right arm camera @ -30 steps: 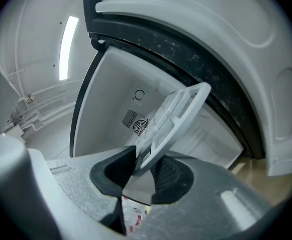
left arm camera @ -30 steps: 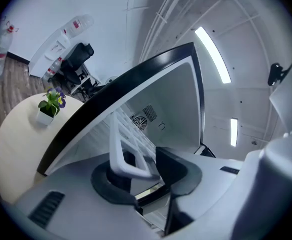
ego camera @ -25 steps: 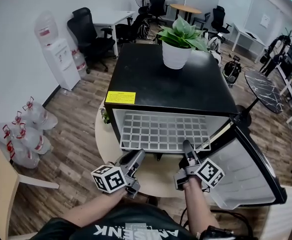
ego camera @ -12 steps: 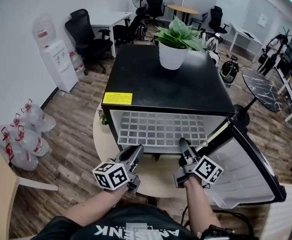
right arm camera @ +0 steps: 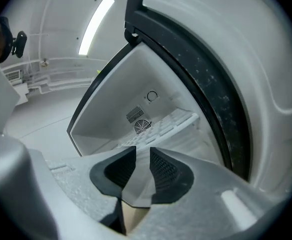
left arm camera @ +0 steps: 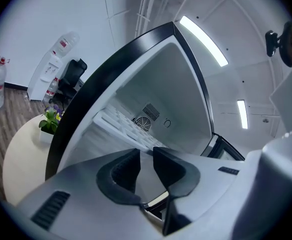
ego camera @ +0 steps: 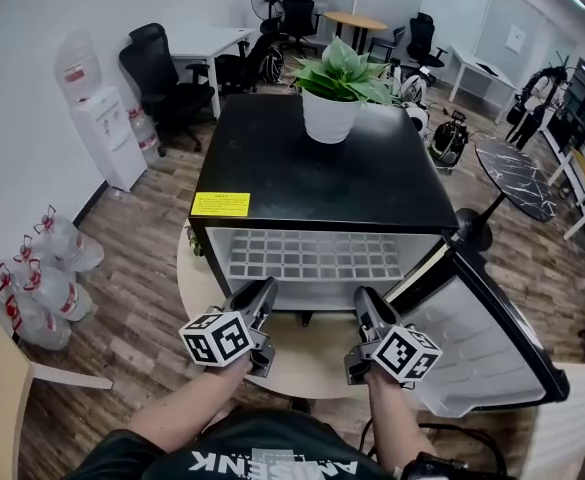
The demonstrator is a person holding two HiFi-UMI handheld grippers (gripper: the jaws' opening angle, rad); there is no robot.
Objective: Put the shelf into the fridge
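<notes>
The white grid shelf [ego camera: 322, 258] lies level inside the black fridge [ego camera: 322, 178], behind the front edge of the opening. The fridge door [ego camera: 482, 338] hangs open to the right. My left gripper [ego camera: 264, 290] hovers just in front of the opening, left of centre, its jaws a little apart with nothing between them. My right gripper [ego camera: 364, 298] hovers right of centre, its jaws closing on nothing. The left gripper view looks past the left gripper [left arm camera: 146, 159] at the shelf [left arm camera: 121, 124] and the back-wall fan. The right gripper view shows the right gripper [right arm camera: 143, 161] and the shelf [right arm camera: 175, 121].
A potted plant [ego camera: 330, 108] stands on the fridge top at the back. The fridge rests on a round beige table [ego camera: 187, 278]. A water dispenser [ego camera: 97, 133] and several water bottles [ego camera: 32, 278] are at the left, with office chairs [ego camera: 157, 68] and desks behind.
The shelf stuck out past the fridge's front edge and now sits fully inside. Both grippers have let go of it and stay just in front of the opening.
</notes>
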